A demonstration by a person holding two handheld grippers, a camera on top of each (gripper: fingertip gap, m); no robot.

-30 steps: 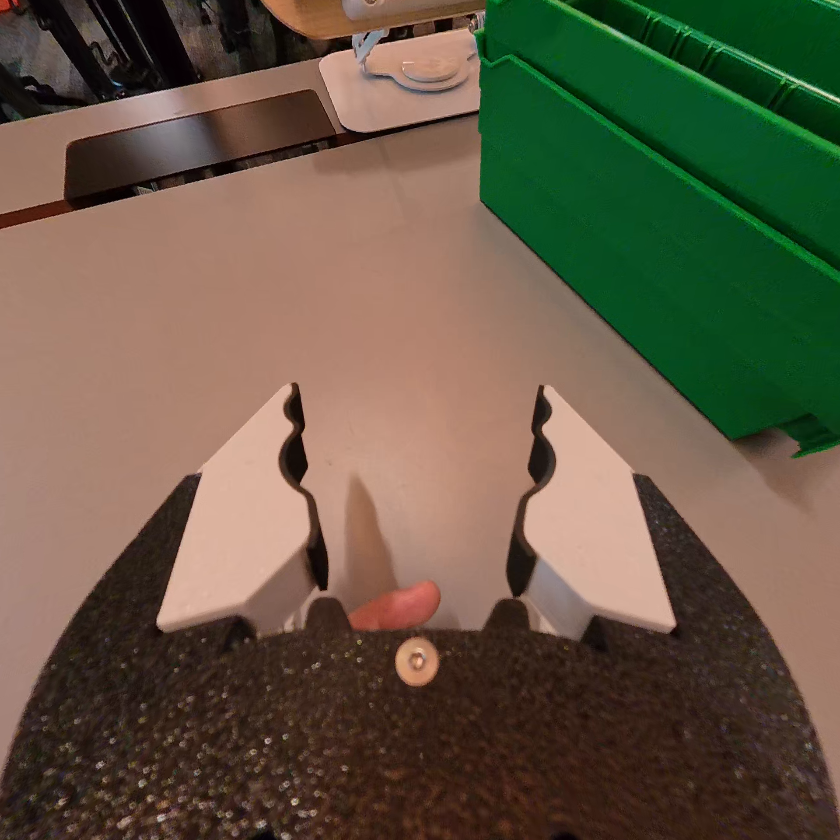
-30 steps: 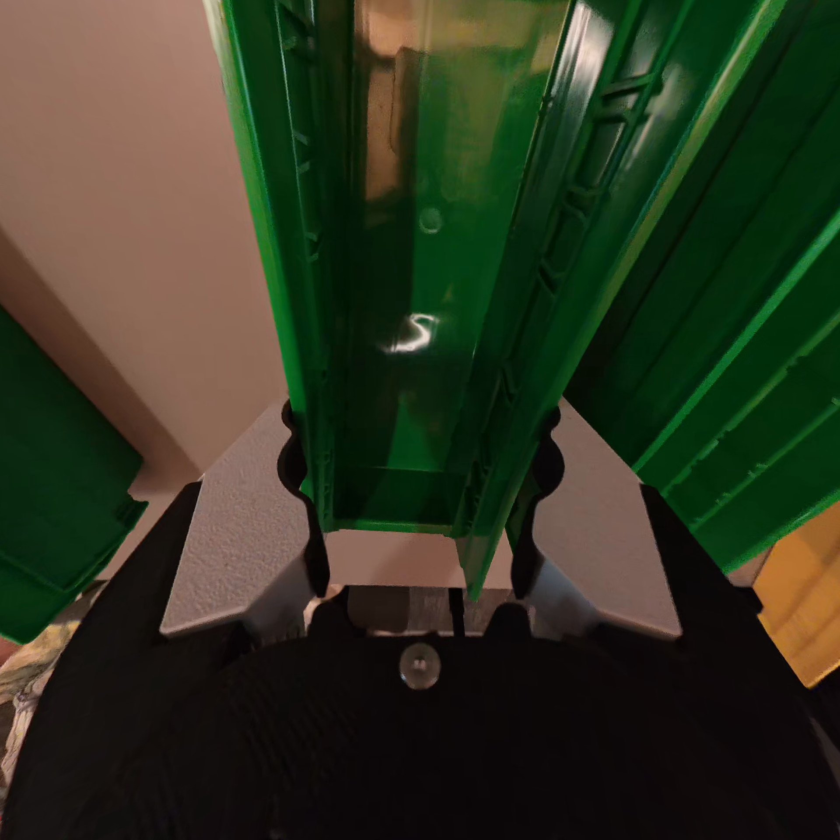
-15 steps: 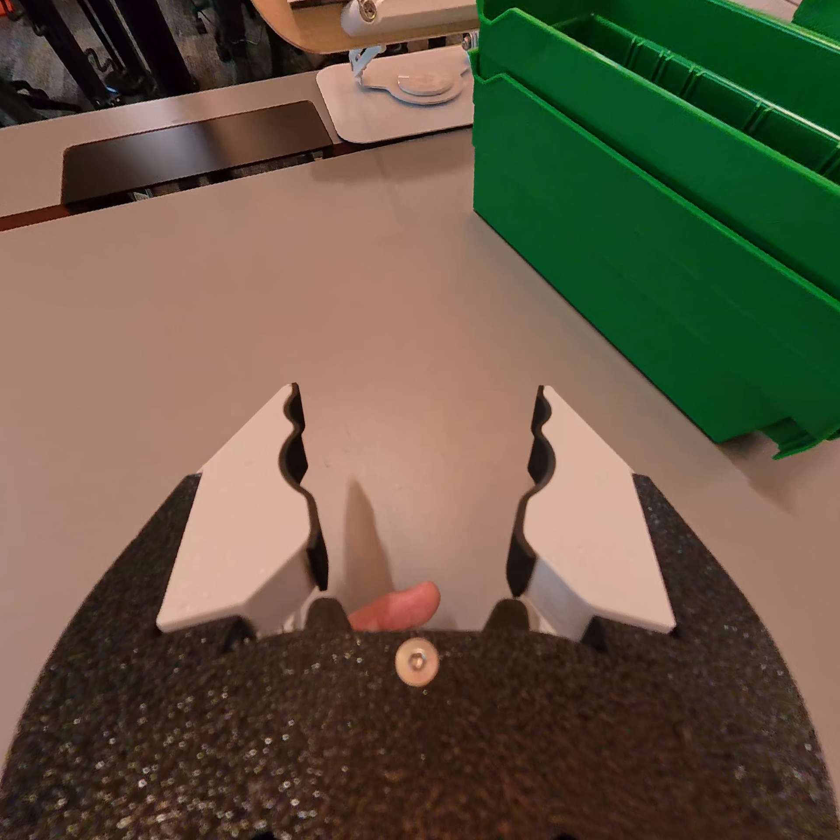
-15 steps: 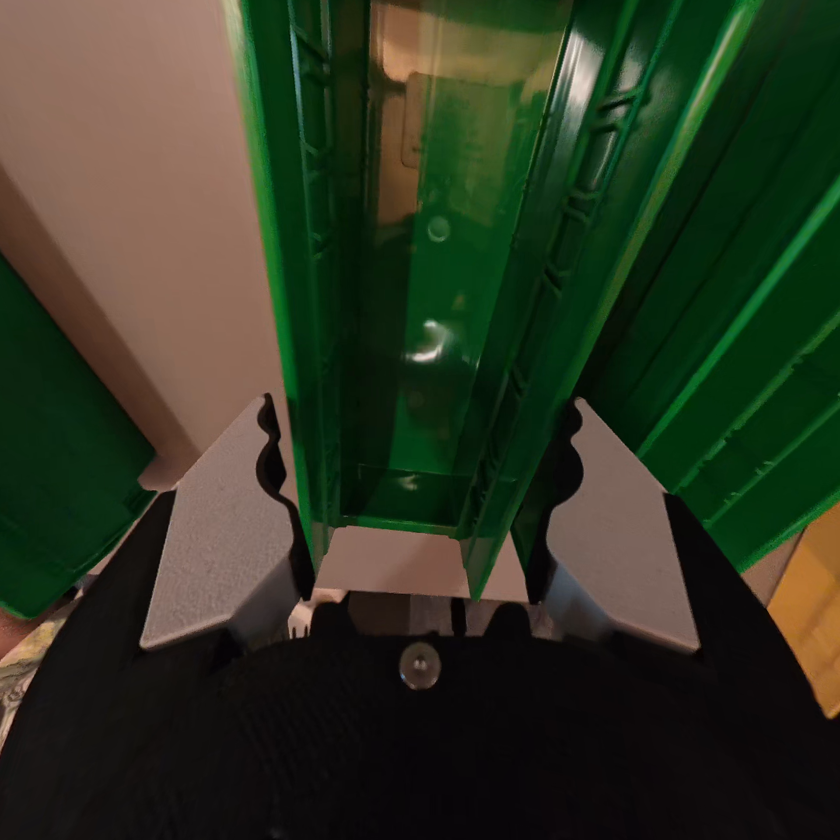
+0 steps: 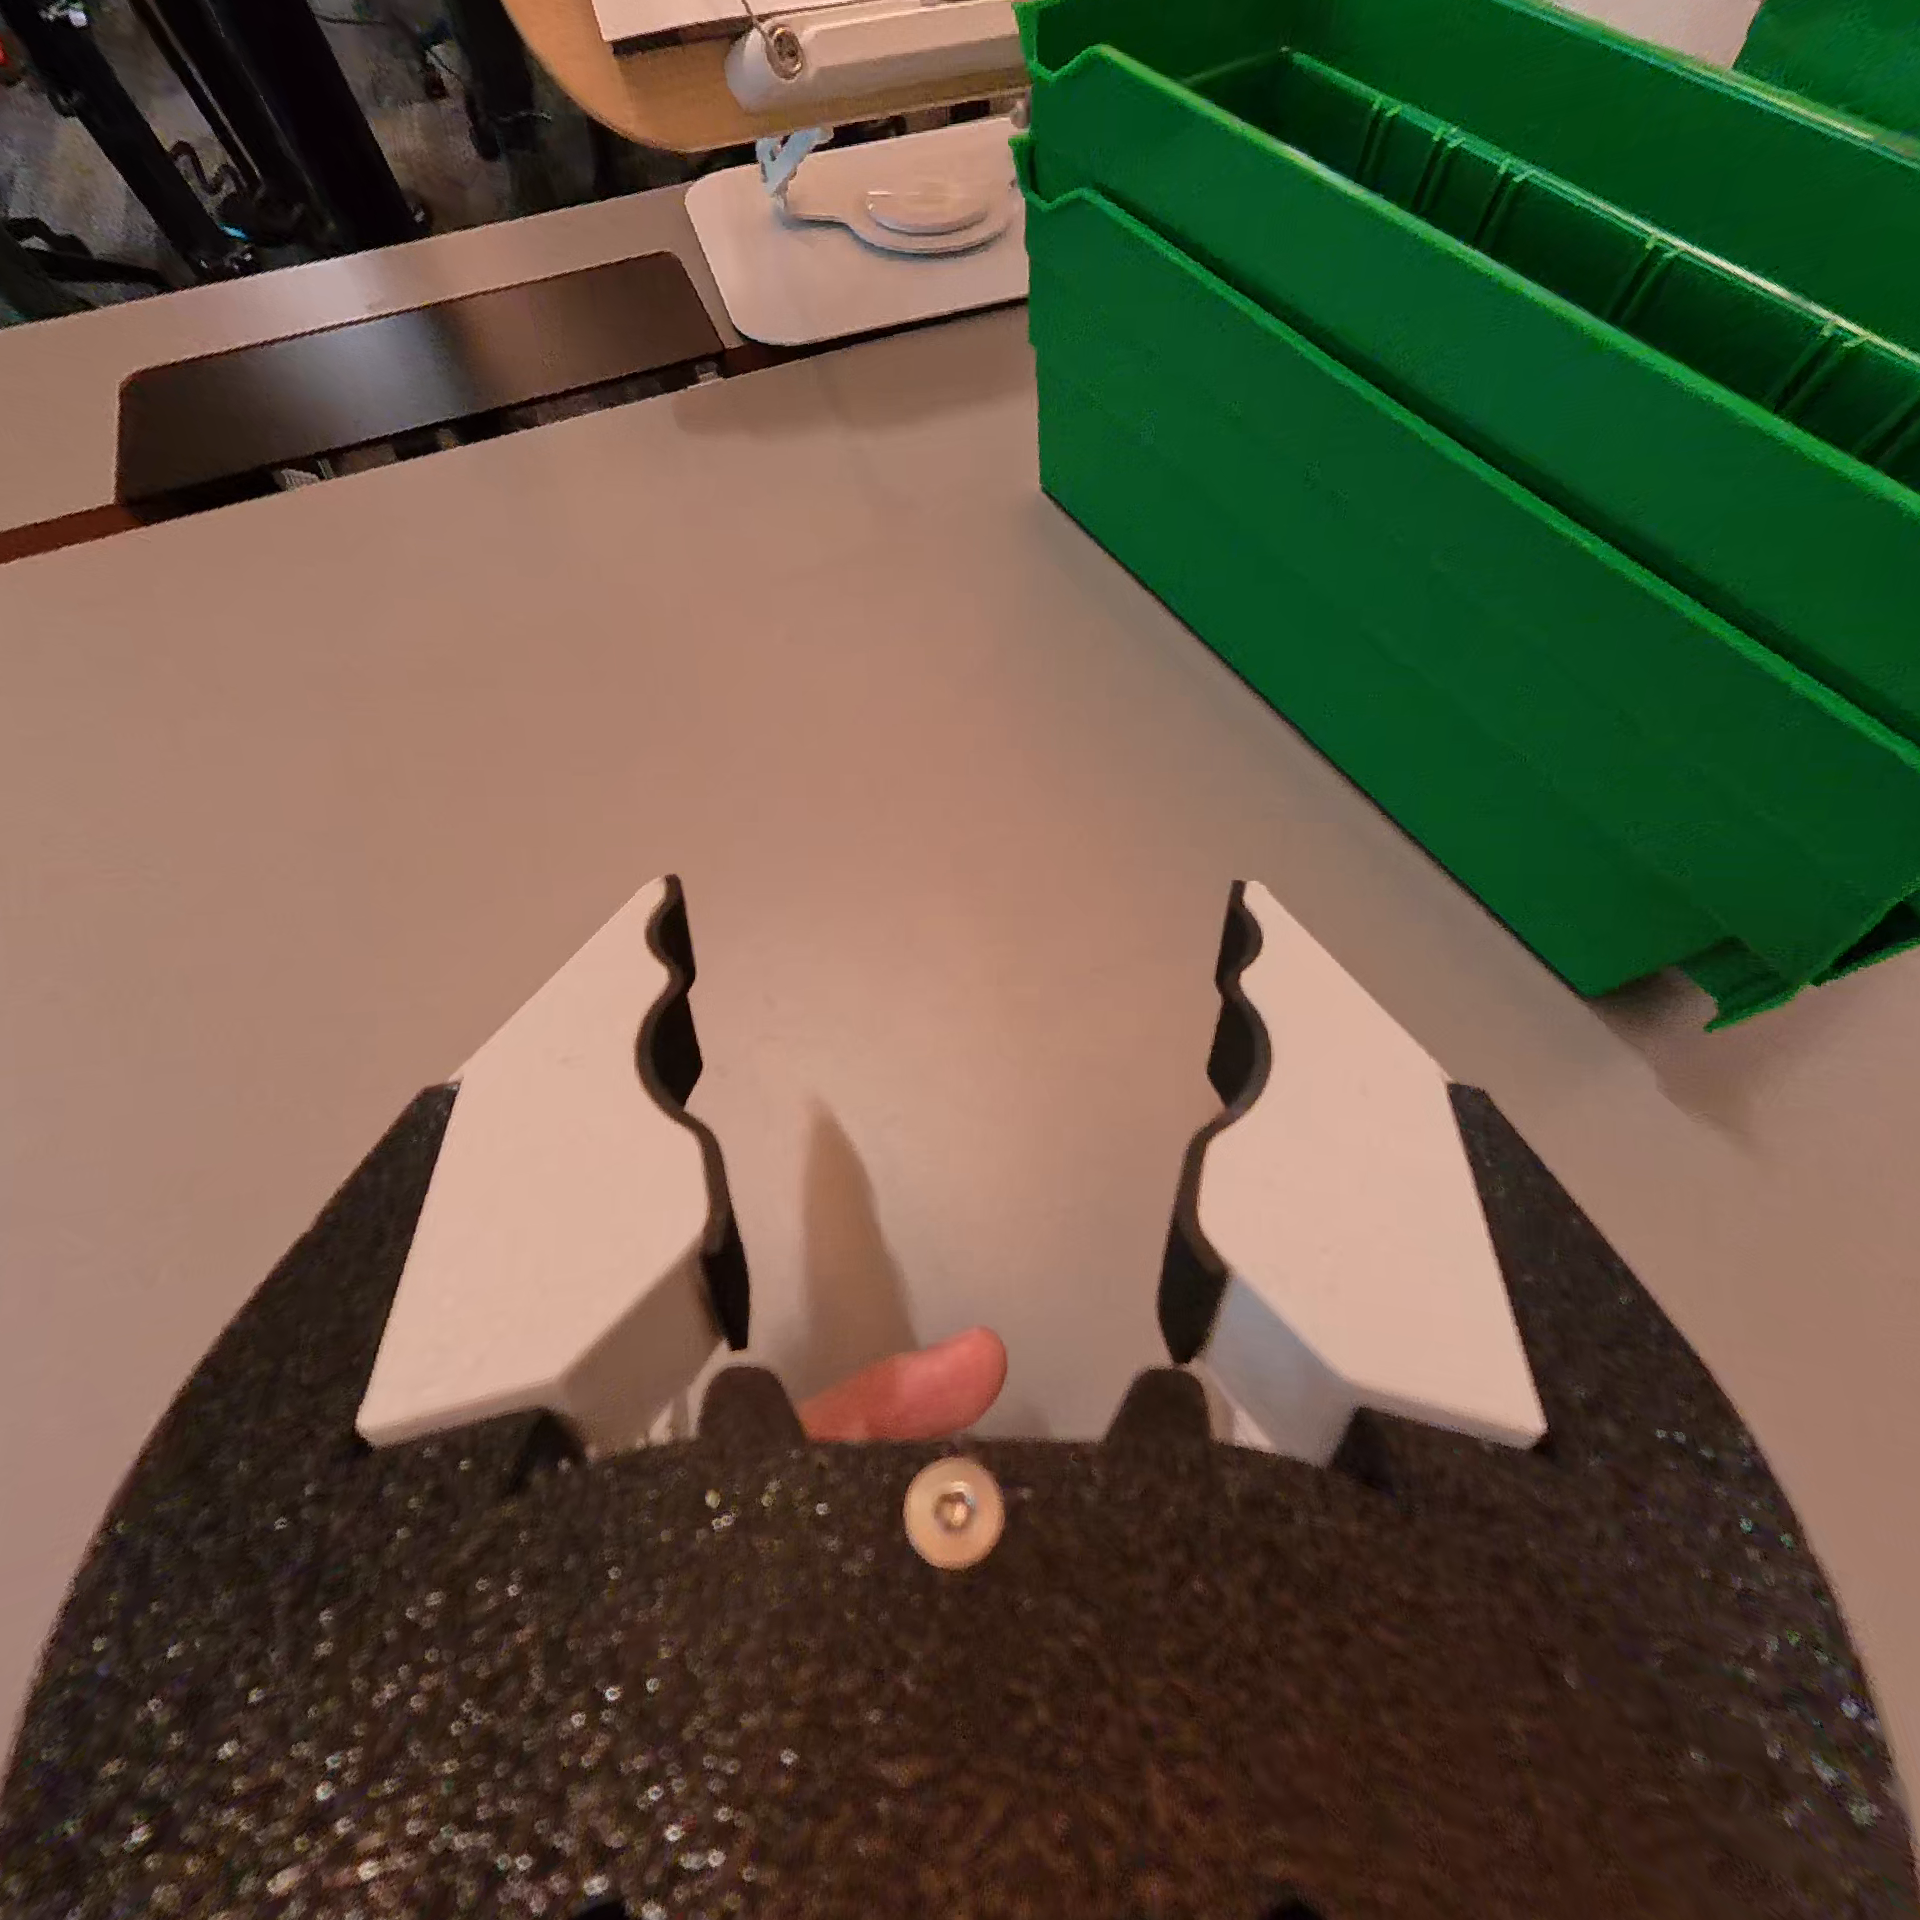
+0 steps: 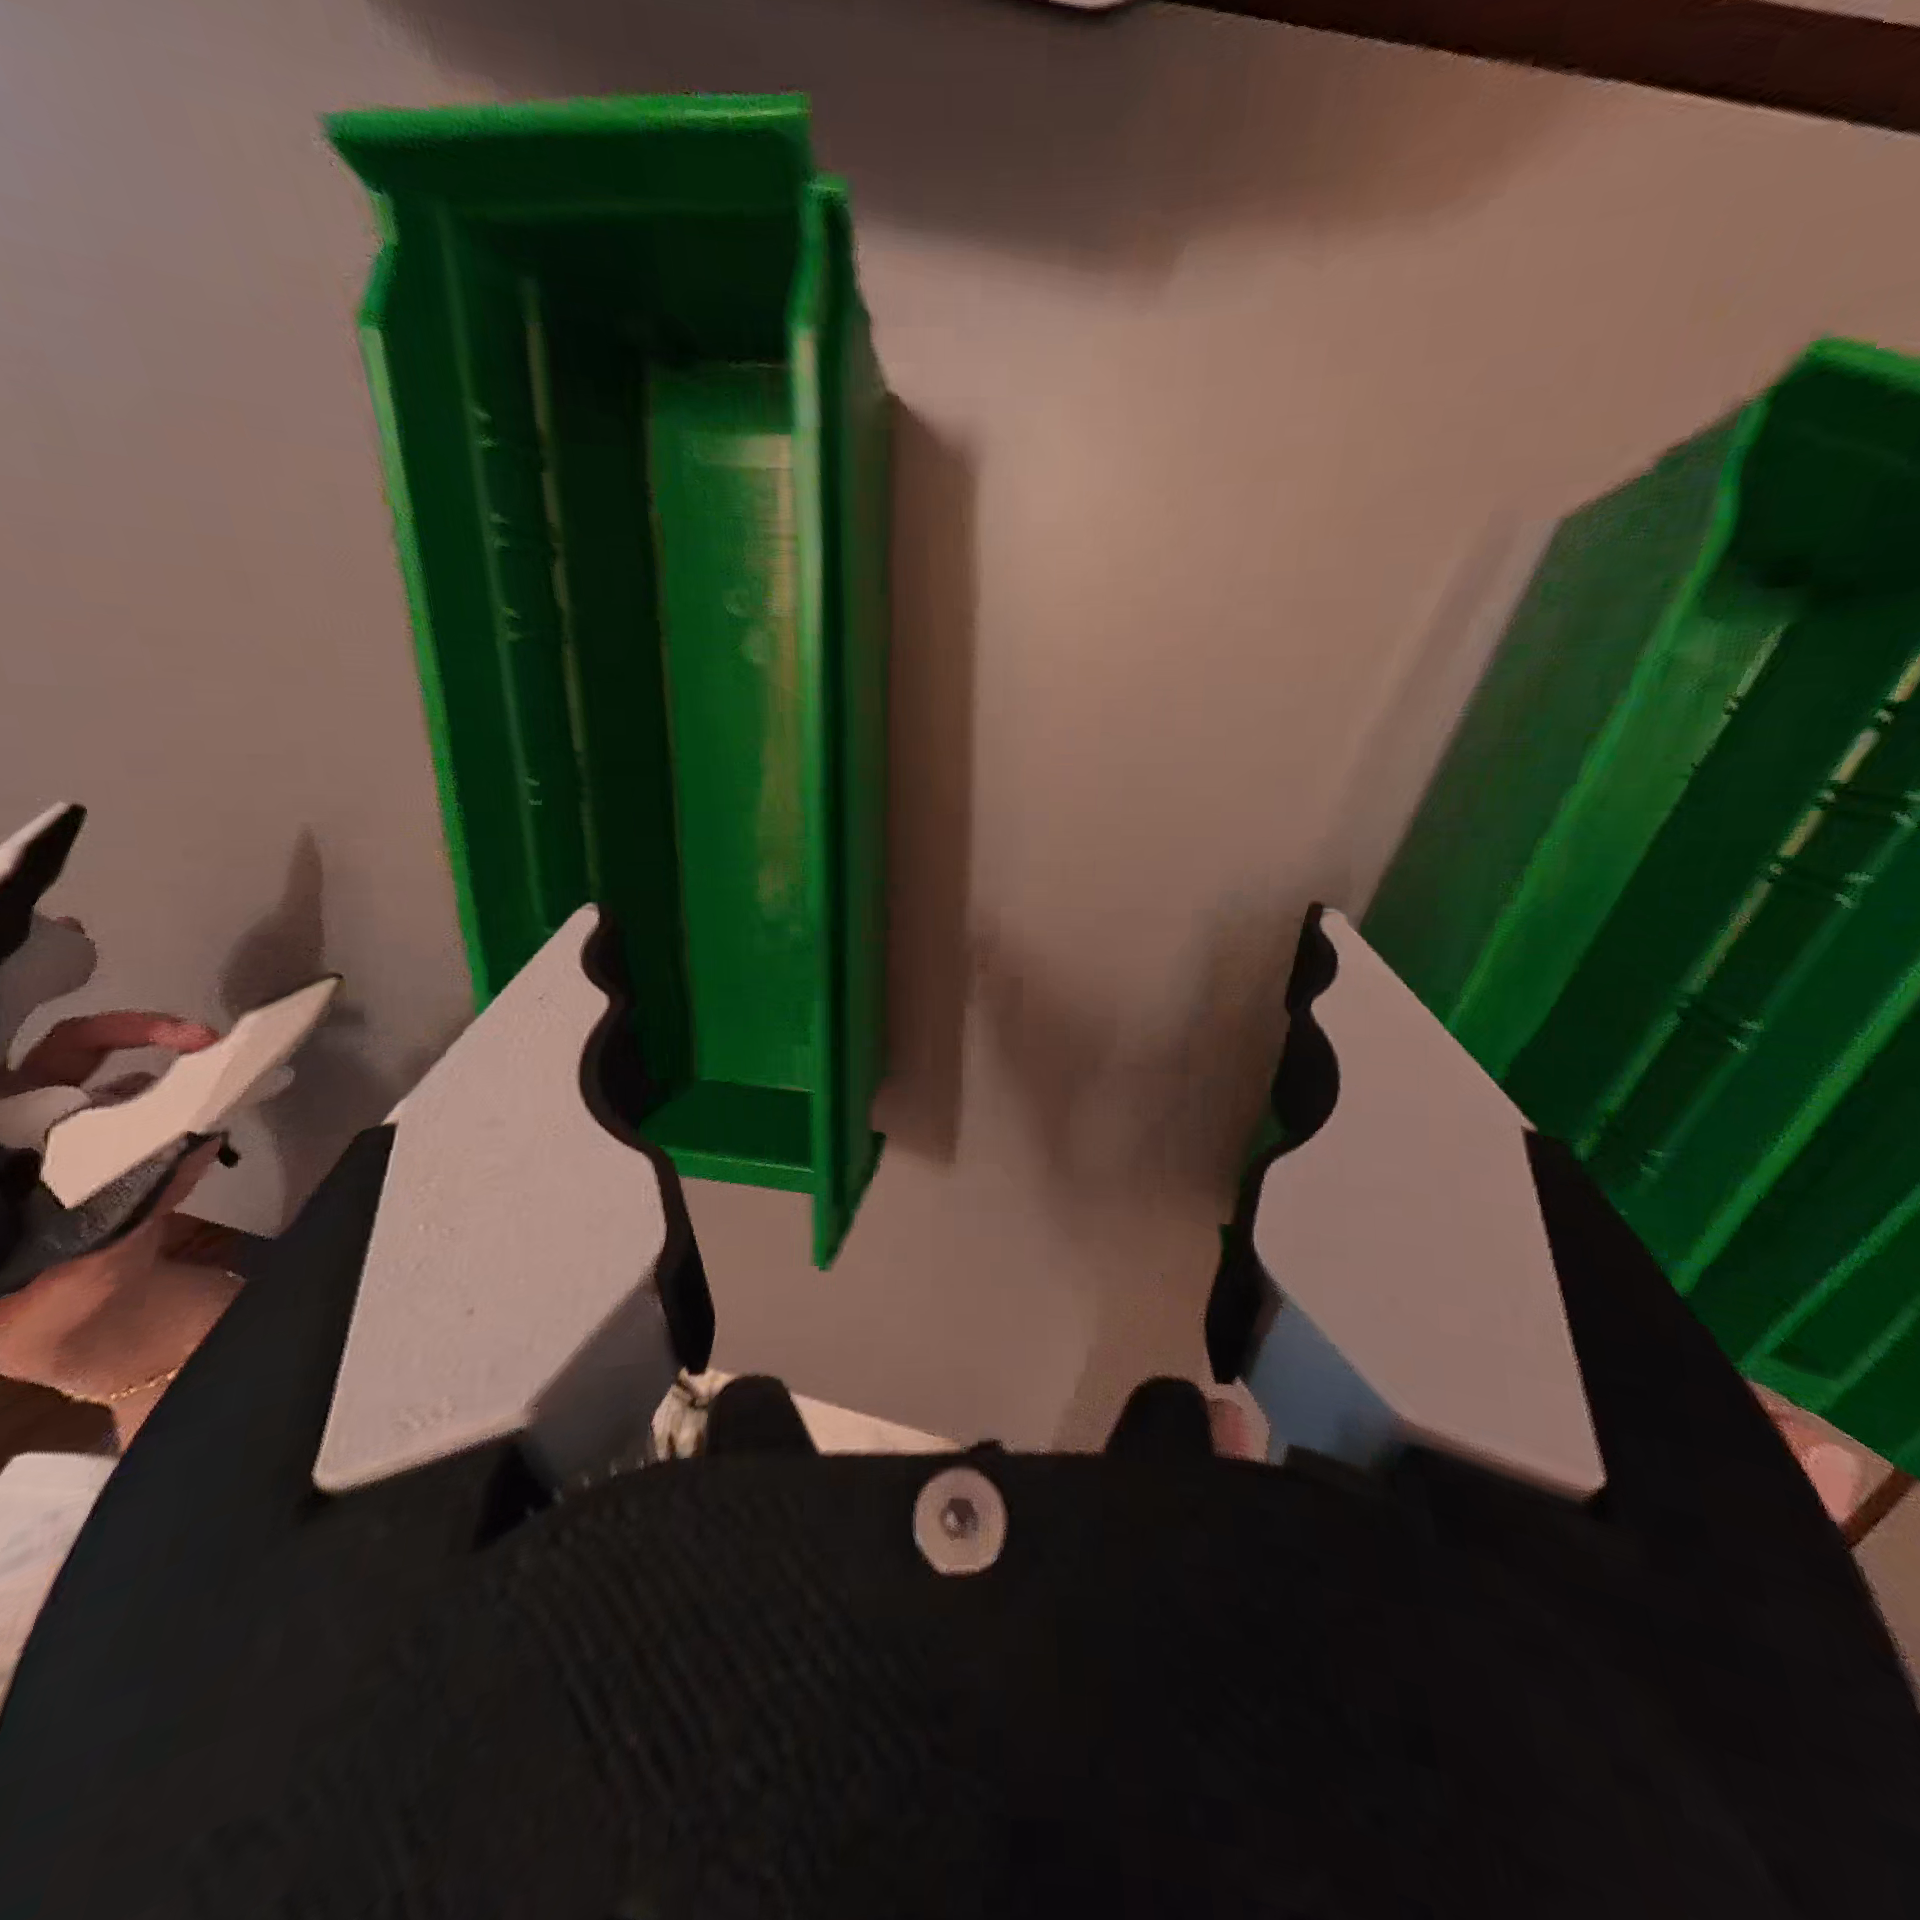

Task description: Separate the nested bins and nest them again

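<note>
In the left wrist view, two long green bins [image 5: 1455, 540], one nested inside the other, stand on the grey table [image 5: 623, 727] to the right. My left gripper [image 5: 951, 904] is open and empty, low over the bare table to their left. In the right wrist view I look down from high up. The nested green bins [image 6: 717, 675] lie lengthwise below, and a separate green bin [image 6: 1662, 935] lies at the right. My right gripper [image 6: 951, 925] is open and empty above the near end of the nested bins, apart from them. The left gripper [image 6: 156, 987] shows at the left edge.
A white flat base [image 5: 883, 239] and a dark panel [image 5: 416, 364] sit at the table's far edge, with dark stands behind. A person's hand [image 6: 104, 1330] holds the left gripper. A fingertip [image 5: 914, 1382] shows under the left jaws.
My right gripper has opened, let go of the green bin's end and pulled back high above it. The left gripper has barely moved.
</note>
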